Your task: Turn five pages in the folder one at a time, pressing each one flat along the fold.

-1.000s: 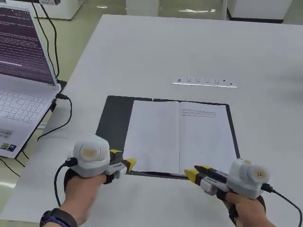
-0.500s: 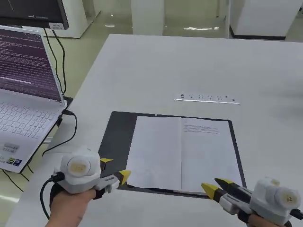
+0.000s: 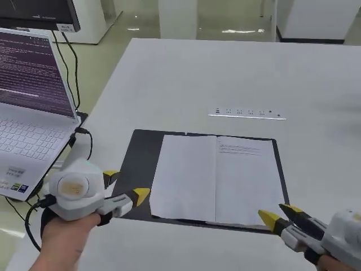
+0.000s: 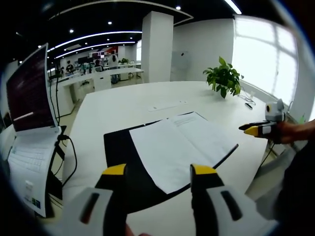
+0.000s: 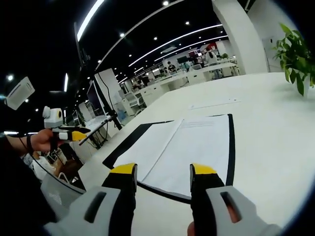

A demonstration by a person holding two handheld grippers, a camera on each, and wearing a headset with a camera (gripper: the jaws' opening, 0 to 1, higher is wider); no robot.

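Nearest, left gripper (image 3: pixel 126 185) in a hand (image 3: pixel 62 237) at the near left edge of the worktop (image 3: pixel 197 73), yellow-tipped fingers (image 4: pixel 114 170) spread wide with nothing between them, tips just short of the folder's near left corner. Level with it on the other side, right gripper (image 3: pixel 279 214), fingers (image 5: pixel 203 169) likewise apart and empty, tips just off the folder's near right corner, touching or not impossible to tell. Ahead of both pairs of fingers and between them, folder (image 3: pixel 138 164) lying open and flat on the worktop: black cover showing as a broad band on the left and a thin edge on the right. Left page (image 3: pixel 183 175) blank white, right page (image 3: pixel 245 180) white with a few lines of small print at its far end, fold running straight away from the fingers. Beyond the folder, a white power strip (image 3: pixel 248 114) lying crosswise. Left of the left fingers, an open laptop (image 3: pixel 28 101) with text on a purple screen, a black cable (image 3: pixel 84 141) looping from its side. Farthest, past the worktop's far end in the left gripper view, a potted plant (image 4: pixel 224 78) and bright windows (image 4: pixel 266 59).
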